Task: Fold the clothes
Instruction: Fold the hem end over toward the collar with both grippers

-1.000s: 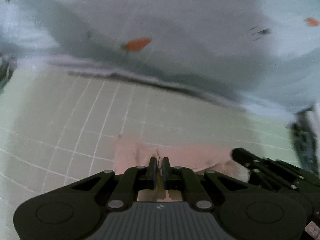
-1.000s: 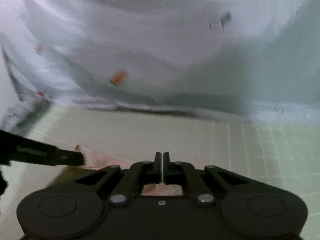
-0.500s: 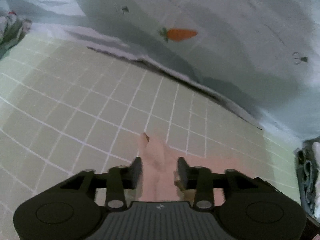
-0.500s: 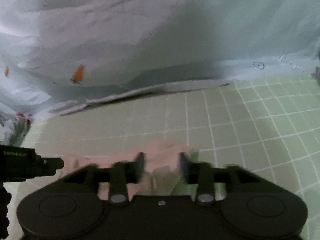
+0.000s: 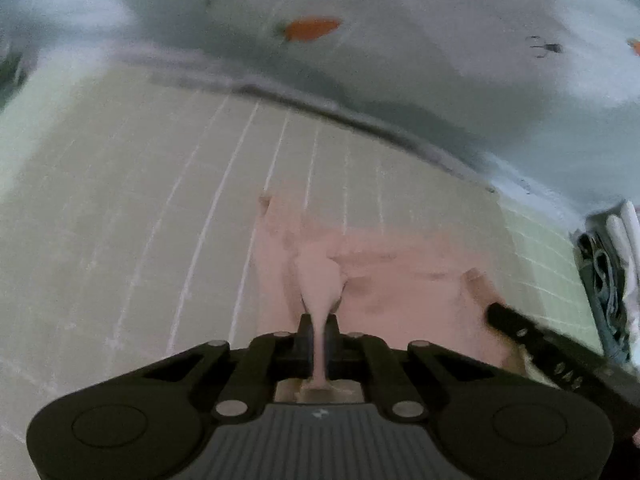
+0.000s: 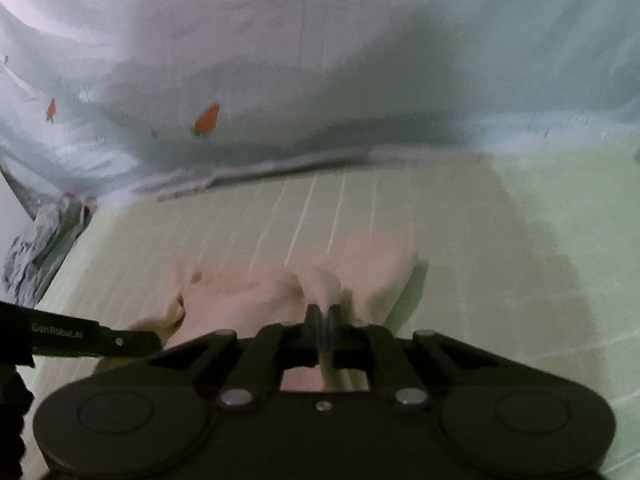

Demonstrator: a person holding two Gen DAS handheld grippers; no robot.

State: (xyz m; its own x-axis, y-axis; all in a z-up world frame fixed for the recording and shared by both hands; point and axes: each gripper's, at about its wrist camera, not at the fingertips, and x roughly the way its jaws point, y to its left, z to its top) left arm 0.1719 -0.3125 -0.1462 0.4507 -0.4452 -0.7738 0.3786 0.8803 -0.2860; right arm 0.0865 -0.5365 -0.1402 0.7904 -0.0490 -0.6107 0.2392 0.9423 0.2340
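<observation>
Both tongs, gaping half a second ago, now clench the pink garment (image 5: 384, 276): left tongs (image 5: 319, 328), right tongs (image 6: 326, 320). It lies low-centre on the grid mat (image 5: 120, 208). Likely regripped for another fold.

Garment (image 5: 400, 276) flat on gridded mat (image 5: 120, 200), near edge pinched up in two places. Left gripper (image 5: 319, 332) clamped on a raised fold at garment's left part; right gripper (image 6: 325, 322) clamped on a fold toward its right edge. Right gripper's finger (image 5: 520, 324) over garment's right side in left view; left gripper's finger (image 6: 100, 338) at garment's left corner in right view. Printed sheet (image 5: 400, 60) behind mat, hem along far edge. Crumpled clothes (image 5: 612, 272) right of mat; another bundle (image 6: 36, 256) at left.
</observation>
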